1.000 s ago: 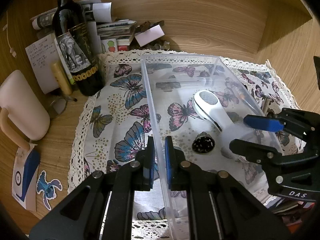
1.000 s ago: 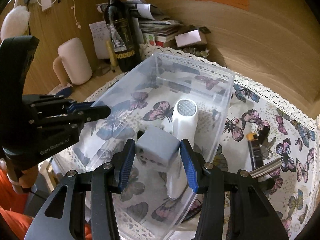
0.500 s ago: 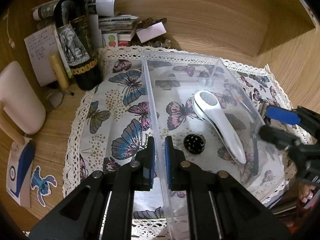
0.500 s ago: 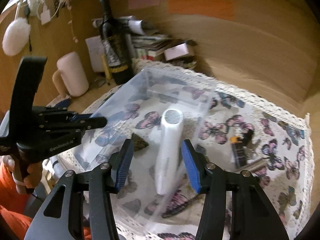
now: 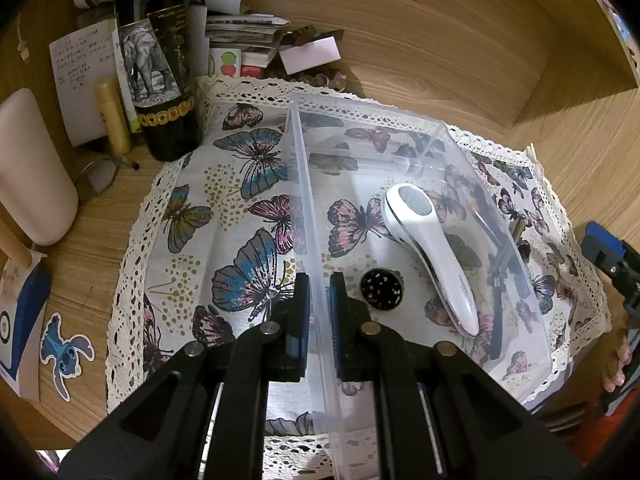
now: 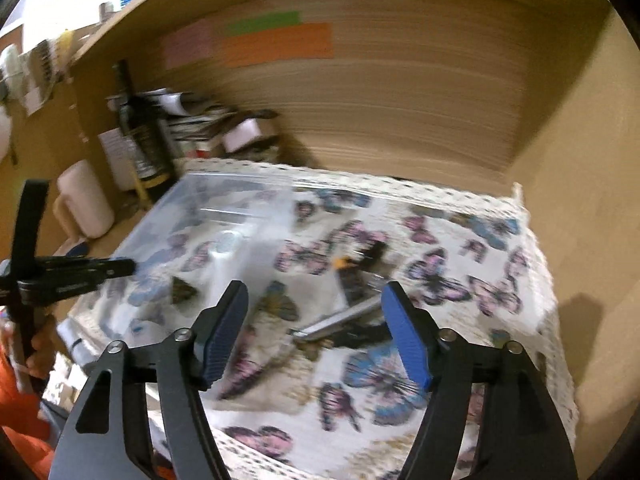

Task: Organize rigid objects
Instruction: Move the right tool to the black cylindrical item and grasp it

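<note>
The left gripper [image 5: 319,312] is seen clamped on the left wall of a clear plastic bin [image 5: 304,184], one pad outside and one inside, closed as far as the thin wall allows. The bin is set on a butterfly-print cloth [image 5: 224,208] with a lace edge, spread over a wooden desk [image 5: 92,280]. Inside the bin, a white handheld device [image 5: 432,248] with a round mesh head is lying lengthwise, its head toward the far end; a small round black object [image 5: 381,289] is resting on the bin floor just beside the inner pad. A grey cube is not to be made out in either view. Beyond the bin's right wall, dark slender items [image 5: 500,280] are seen through the plastic, too distorted to identify. The right gripper [image 6: 314,334] is recorded over the cloth to the right of the bin, jaws opening, nothing between the blue pads [image 6: 224,332]. Ahead of it on the cloth, a metallic rod-like item [image 6: 340,318] and a dark item with an orange tip [image 6: 352,268] are noted, both blurred by motion. At the left rear of the desk, a dark wine bottle [image 5: 160,80] with an elephant label is standing upright, with a pink mug [image 5: 32,168] nearby and stacked papers [image 5: 240,32] behind.
</note>
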`<state>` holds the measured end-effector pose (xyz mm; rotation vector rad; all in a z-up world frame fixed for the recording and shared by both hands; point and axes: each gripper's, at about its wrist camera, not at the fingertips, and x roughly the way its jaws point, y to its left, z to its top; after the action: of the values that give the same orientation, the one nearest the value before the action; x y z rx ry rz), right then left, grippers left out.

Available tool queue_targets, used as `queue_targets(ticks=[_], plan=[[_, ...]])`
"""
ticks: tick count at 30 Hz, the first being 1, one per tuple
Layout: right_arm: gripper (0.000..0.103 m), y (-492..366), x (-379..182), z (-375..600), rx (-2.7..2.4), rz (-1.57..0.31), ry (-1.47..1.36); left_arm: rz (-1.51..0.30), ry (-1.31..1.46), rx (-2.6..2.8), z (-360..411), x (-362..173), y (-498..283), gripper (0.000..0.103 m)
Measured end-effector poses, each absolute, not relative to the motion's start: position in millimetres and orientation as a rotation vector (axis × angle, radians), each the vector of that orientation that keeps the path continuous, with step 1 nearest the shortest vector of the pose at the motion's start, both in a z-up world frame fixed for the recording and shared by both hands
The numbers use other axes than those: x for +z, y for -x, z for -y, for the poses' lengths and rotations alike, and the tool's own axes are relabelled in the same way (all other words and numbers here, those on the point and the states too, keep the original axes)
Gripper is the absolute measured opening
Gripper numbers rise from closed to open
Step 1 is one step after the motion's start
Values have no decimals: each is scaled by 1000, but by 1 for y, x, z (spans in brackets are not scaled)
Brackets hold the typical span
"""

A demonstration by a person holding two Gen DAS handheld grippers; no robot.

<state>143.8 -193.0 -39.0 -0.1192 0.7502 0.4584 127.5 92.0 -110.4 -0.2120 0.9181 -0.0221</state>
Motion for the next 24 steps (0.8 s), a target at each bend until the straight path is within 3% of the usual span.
queue_targets(ticks=[16,24], plan=[[67,-163,-111,225,338,-957,95,-920,209,-24,-94,-110,-128,10],[68,-176,-113,201,413,-980,109,-919,209,-24,-95,-111,-127,10]])
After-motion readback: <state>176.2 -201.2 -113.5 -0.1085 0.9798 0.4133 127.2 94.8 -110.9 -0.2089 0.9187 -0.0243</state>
